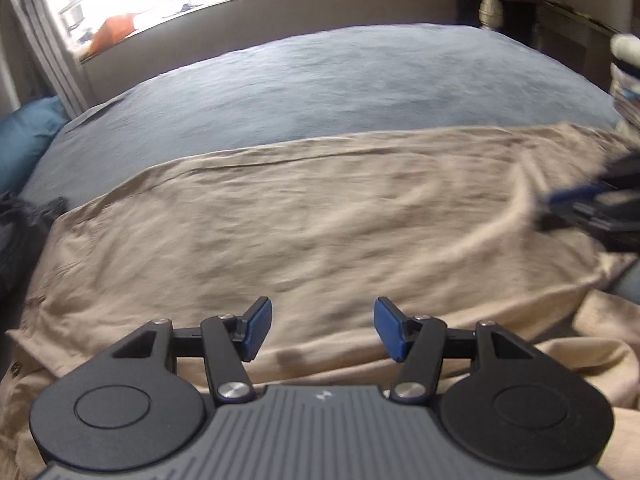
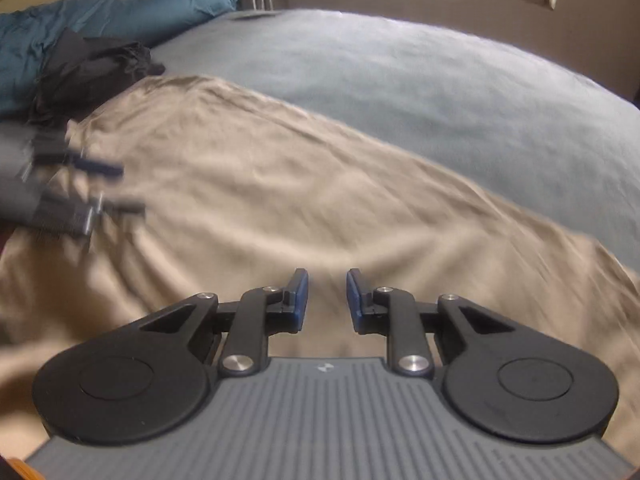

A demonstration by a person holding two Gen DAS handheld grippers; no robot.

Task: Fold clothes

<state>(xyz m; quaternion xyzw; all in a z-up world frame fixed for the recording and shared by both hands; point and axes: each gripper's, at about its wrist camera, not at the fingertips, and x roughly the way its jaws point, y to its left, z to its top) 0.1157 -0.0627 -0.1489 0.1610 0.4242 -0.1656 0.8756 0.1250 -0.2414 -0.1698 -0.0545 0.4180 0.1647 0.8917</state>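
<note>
The tan garment (image 1: 304, 216) lies spread flat across the lower half of both views, on my grey-blue bedspread (image 1: 340, 80). My left gripper (image 1: 322, 330) hovers low over its near edge at bottom centre, fingers wide apart with nothing between them. My right gripper (image 2: 327, 300) sits at bottom centre of its own view, fingers parted more narrowly, also empty above the cloth. A small pale logo marks each gripper's ribbed body; I can't read it. A dark heap of clothing (image 2: 92, 68) and a teal pillow (image 2: 120, 12) fill the right view's upper left.
</note>
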